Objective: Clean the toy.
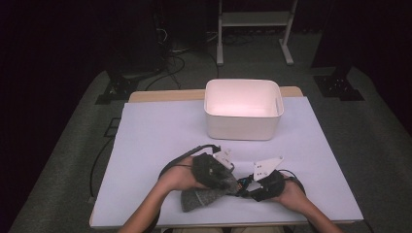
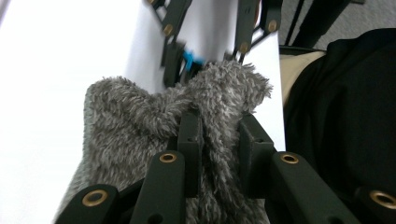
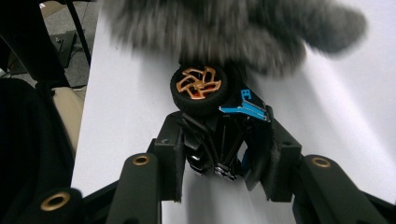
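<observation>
Left gripper [image 2: 217,135] is clamped tight on a bunched fold of the grey fuzzy pouch [image 2: 140,121], which lies near the front edge of the white table [image 1: 160,131], just left of centre in the high view. Right gripper [image 3: 222,158] is clamped on a black-and-blue toy car [image 3: 224,135], whose gold-spoked wheel [image 3: 200,88] sits right at the pouch's edge. Both grippers meet close together at the pouch; a white bin [image 1: 243,127] stands well apart, farther back.
</observation>
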`<control>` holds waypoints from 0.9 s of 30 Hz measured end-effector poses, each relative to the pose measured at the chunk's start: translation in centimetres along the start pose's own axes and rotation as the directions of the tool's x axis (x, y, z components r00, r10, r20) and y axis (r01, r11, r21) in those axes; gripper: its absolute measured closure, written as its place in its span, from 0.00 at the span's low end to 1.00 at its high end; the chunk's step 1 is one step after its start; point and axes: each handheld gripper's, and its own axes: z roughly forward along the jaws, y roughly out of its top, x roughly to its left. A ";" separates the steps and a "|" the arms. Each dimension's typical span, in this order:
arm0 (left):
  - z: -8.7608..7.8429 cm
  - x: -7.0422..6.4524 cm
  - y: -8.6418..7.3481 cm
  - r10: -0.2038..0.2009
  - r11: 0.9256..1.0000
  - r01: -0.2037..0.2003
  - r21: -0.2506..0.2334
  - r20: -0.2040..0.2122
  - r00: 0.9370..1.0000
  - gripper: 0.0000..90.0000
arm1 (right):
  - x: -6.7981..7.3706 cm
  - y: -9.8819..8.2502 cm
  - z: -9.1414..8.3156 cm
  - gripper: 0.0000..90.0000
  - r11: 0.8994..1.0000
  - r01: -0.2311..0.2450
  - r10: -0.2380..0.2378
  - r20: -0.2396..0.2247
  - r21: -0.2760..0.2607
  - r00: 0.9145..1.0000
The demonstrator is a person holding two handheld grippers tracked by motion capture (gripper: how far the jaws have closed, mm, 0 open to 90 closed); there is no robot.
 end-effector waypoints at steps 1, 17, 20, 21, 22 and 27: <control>0.5 0.1 0.5 0.009 1.000 -0.009 0.001 0.004 1.000 0.82 | 0.0 0.0 0.0 0.63 1.000 -0.001 0.001 0.001 -0.002 1.000; 0.5 0.9 0.0 -0.017 0.999 0.018 -0.037 0.029 0.999 0.82 | 0.1 -0.1 0.1 0.63 1.000 -0.007 0.007 0.009 -0.003 1.000; -0.4 1.1 -1.3 -0.042 0.999 0.042 -0.025 0.009 0.999 0.82 | 0.0 -0.1 0.1 0.63 1.000 -0.006 0.006 0.006 -0.006 1.000; -0.6 1.1 -1.5 -0.044 0.999 0.044 -0.023 0.006 0.999 0.82 | 0.0 -0.1 0.1 0.63 1.000 -0.006 0.006 0.008 -0.007 1.000; -0.7 1.1 -1.7 -0.052 0.998 0.052 -0.028 0.007 0.999 0.82 | 0.0 -0.1 0.1 0.63 1.000 -0.005 0.005 0.010 -0.007 1.000; -0.3 1.0 -1.0 -0.032 0.999 0.033 -0.024 0.008 0.999 0.82 | 0.1 -0.1 0.2 0.63 1.000 -0.003 0.003 0.012 -0.005 1.000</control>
